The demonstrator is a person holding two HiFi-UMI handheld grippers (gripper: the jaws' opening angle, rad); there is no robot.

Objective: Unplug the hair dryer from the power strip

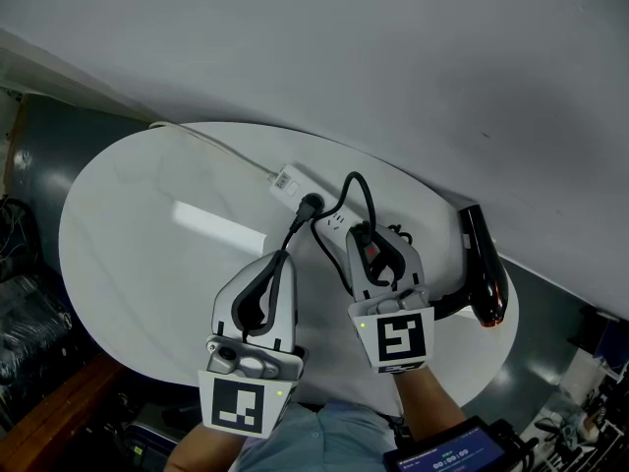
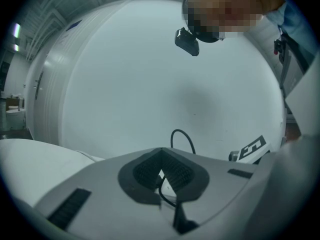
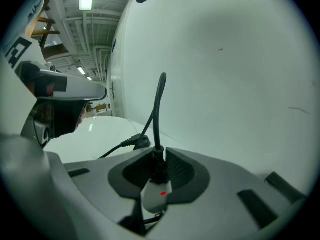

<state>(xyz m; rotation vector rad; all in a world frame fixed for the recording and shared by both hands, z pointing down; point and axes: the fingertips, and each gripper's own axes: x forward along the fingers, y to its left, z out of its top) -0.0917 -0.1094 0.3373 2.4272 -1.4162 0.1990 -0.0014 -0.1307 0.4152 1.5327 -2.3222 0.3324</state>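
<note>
1. White oval table stands against a pale wall.
2. White power strip lies slantwise near the table's middle. Its white cord runs off to the far left edge.
3. Hair dryer, black with an orange-red patch, lies at the table's right edge, well apart from the strip. Its cord leaves toward the right tool and passes out of sight behind it.
4. Right tool: jaws narrow, pads clamped on an upright black plug. The cable rises straight out of the plug between the pads. Directly beneath it shows a white strip end with a lit red lamp.
5. A second black plug sits on the strip further along, beside the right tool's tips.
6. Left tool: tips drawn together. A thin black cable from the second plug enters at the tips and shows through the gap behind them.
7. Cannot tell which of the two plugs belongs to the hair dryer.
</note>
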